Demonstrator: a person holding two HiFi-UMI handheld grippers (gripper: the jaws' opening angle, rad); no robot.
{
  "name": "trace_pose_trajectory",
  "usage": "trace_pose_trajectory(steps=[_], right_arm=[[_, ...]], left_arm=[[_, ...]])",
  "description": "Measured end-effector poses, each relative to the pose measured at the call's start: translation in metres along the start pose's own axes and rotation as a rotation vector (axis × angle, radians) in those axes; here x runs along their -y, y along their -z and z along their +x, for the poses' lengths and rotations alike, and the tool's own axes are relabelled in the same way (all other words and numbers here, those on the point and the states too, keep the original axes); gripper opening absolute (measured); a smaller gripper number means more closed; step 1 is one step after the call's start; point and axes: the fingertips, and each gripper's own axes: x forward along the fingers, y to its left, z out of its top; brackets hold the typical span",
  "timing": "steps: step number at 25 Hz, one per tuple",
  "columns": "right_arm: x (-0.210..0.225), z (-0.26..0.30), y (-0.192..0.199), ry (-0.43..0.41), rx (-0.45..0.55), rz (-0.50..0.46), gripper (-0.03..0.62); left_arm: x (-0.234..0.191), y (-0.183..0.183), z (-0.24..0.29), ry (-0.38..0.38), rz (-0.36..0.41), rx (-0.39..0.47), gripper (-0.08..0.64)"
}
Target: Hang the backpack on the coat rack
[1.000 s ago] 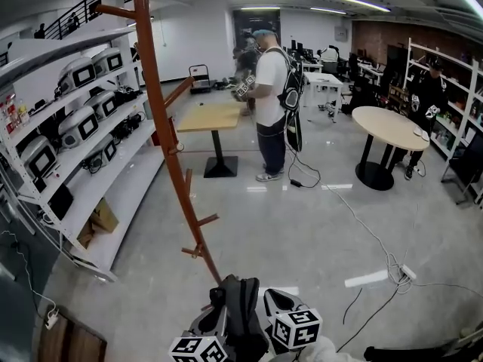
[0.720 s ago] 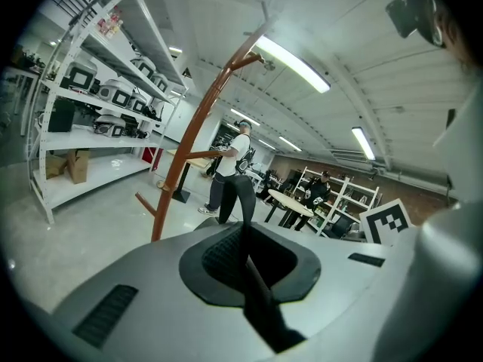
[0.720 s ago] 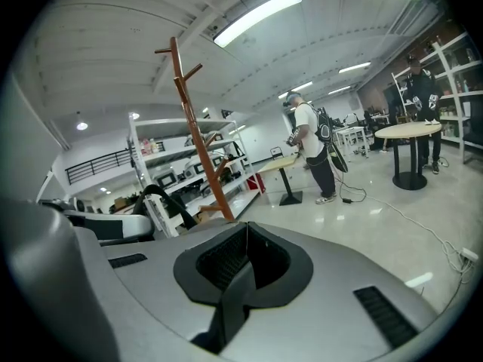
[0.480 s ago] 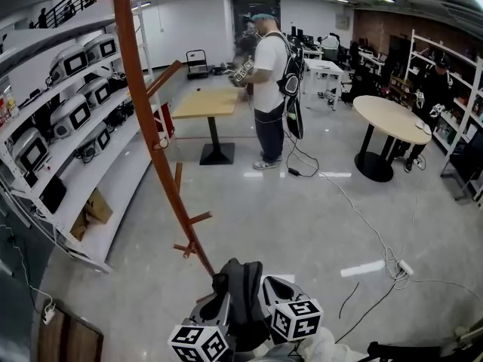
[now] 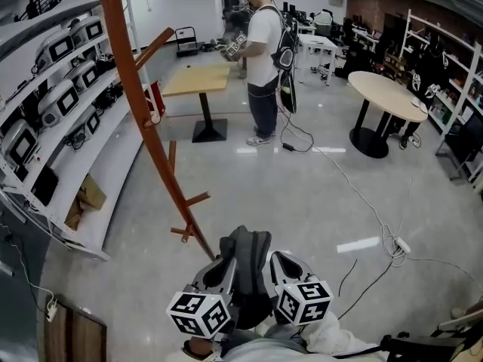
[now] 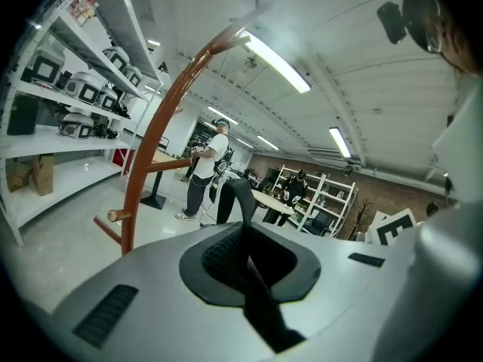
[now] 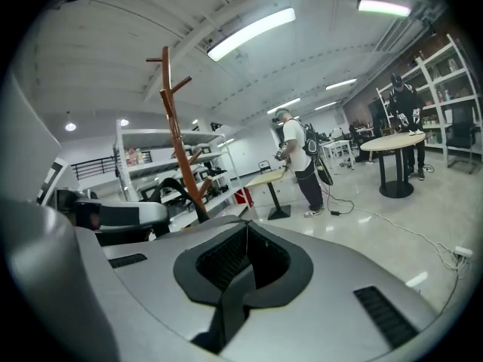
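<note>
A dark backpack (image 5: 245,277) hangs low in the head view between my two grippers, just right of the foot of the reddish-brown coat rack (image 5: 143,127). My left gripper (image 5: 221,261) is shut on a black backpack strap (image 6: 235,202) that runs up out of its jaws. My right gripper (image 5: 283,266) is shut on another strap (image 7: 230,311) of the same bag. The coat rack (image 6: 162,134) rises ahead of the left gripper, with a short peg low down. It stands upright with branching pegs in the right gripper view, the coat rack (image 7: 177,134) behind the left gripper.
White shelving (image 5: 68,127) with boxed devices lines the left wall. A person in a white shirt (image 5: 260,59) stands at a square wooden table (image 5: 198,81). A round table (image 5: 389,100) is at right. Cables and a power strip (image 5: 400,243) lie on the floor.
The backpack and both grippers have risen in the head view and moved nearer the rack's foot. The view has come closer to the rack; both grips are unchanged.
</note>
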Motion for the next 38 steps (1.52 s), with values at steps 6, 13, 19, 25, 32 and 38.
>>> trace_pose_trajectory(steps=[6, 13, 19, 25, 32, 38], right_arm=[[0.008, -0.001, 0.011, 0.038, -0.012, 0.028, 0.013], [0.025, -0.003, 0.015, 0.088, -0.011, 0.057, 0.013], [0.037, -0.001, 0.017, 0.115, -0.019, 0.072, 0.012], [0.048, 0.003, 0.019, 0.137, -0.034, 0.086, 0.013], [0.051, 0.01, 0.02, 0.139, -0.05, 0.088, 0.013], [0.05, 0.016, 0.022, 0.139, -0.061, 0.088, 0.012]], left_arm=[[-0.007, -0.017, 0.022, 0.033, 0.019, 0.005, 0.015], [-0.019, -0.035, 0.047, 0.038, 0.022, 0.028, 0.015], [-0.031, -0.049, 0.063, 0.022, 0.025, 0.045, 0.015], [-0.048, -0.058, 0.073, -0.002, 0.012, 0.059, 0.015], [-0.07, -0.071, 0.074, -0.04, -0.003, 0.081, 0.015], [-0.086, -0.075, 0.074, -0.067, -0.019, 0.092, 0.015]])
